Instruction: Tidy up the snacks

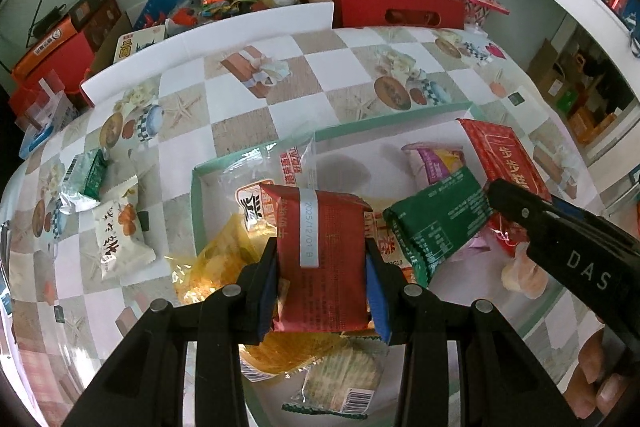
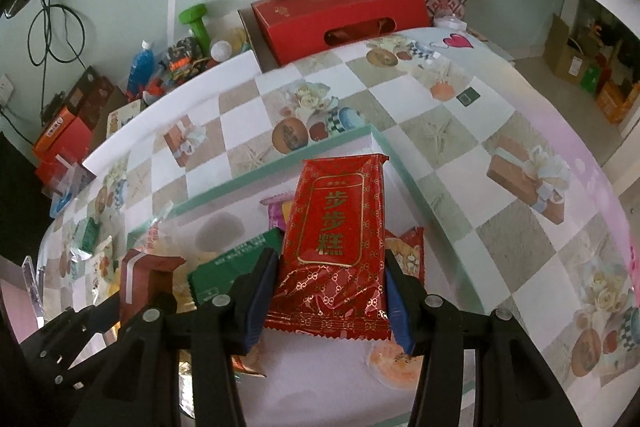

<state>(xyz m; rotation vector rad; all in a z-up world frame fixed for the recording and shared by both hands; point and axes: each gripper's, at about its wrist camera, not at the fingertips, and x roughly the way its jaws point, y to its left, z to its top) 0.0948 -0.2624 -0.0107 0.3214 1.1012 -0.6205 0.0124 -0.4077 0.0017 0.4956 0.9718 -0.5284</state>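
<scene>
My left hand-held gripper (image 1: 322, 265) is clamped on a dark red foil snack packet with a pale date strip (image 1: 322, 255), blue pads pressing its two long edges, so its long axis runs straight away from me toward the top of the frame. It hangs over the near left part of the shallow mint-green-rimmed white cardboard tray (image 1: 256, 151), above a yellow crinkled snack bag (image 1: 218, 263) and a clear-wrapped round cracker pack (image 1: 340, 377) at the lower centre.

My right hand-held gripper (image 2: 330, 301) is likewise closed on a bright red gold-patterned foil cake packet (image 2: 338, 239), held by its long sides, pointing away from me toward the tray's far rim. In the left view that packet shows at the right edge, beyond the right gripper's black arm. A green foil wafer packet (image 1: 436, 223) lies tilted in the tray between my two loads, and a purple snack pouch (image 1: 434, 163) sits beyond it.

Both packets already hang over the tray, so I judge the coming move to be a short drop, each lengthwise. Two loose snacks remain on the checkered worktop (image 1: 240, 115) at the left of the frame, a green-and-silver wrapped pack (image 1: 86, 179) and a white wrapper printed with orange fruit (image 1: 120, 231), well apart from the tray; my left gripper is the nearer one for those
</scene>
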